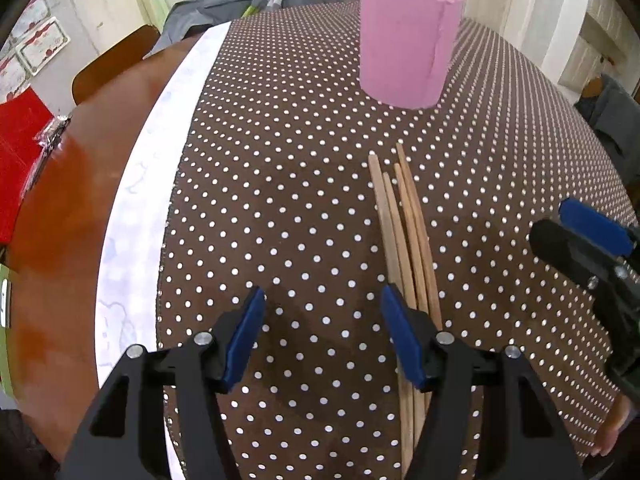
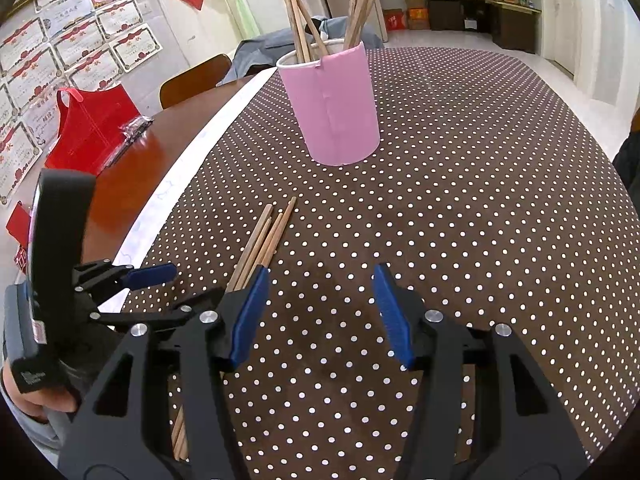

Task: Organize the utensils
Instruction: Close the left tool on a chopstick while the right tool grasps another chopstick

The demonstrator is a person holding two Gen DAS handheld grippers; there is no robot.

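A pink cup (image 2: 334, 108) was seen standing upright on a brown tablecloth with white dots (image 2: 460, 208), and it served as the landmark for everything else. Several wooden chopsticks (image 2: 298, 12) were held inside the pink cup, leaning outward above its white rim. On the near side of the cup, well apart from it, a loose bundle of four chopsticks (image 1: 404, 232) was laid flat on the cloth, with the tips pointed roughly toward the cup.

The left gripper (image 1: 324, 340) was held low over the cloth, nearer than the cup, with its blue-padded fingers (image 1: 244, 340) spread wide and nothing between them. Its right finger was positioned just beside the bundle and overlapped it in the left wrist view; whether it touched the sticks could not be told. The right gripper (image 2: 320, 316) was likewise held with its fingers spread apart and empty, to the right of the bundle as seen from the near side of the cup, over bare cloth.

To the left of the cup, a white strip (image 2: 224, 120) was seen along the cloth's edge, and beyond it the bare brown wood of the table (image 2: 136, 176). A red bag (image 2: 92, 124) was set on that wood, further left of the cup.
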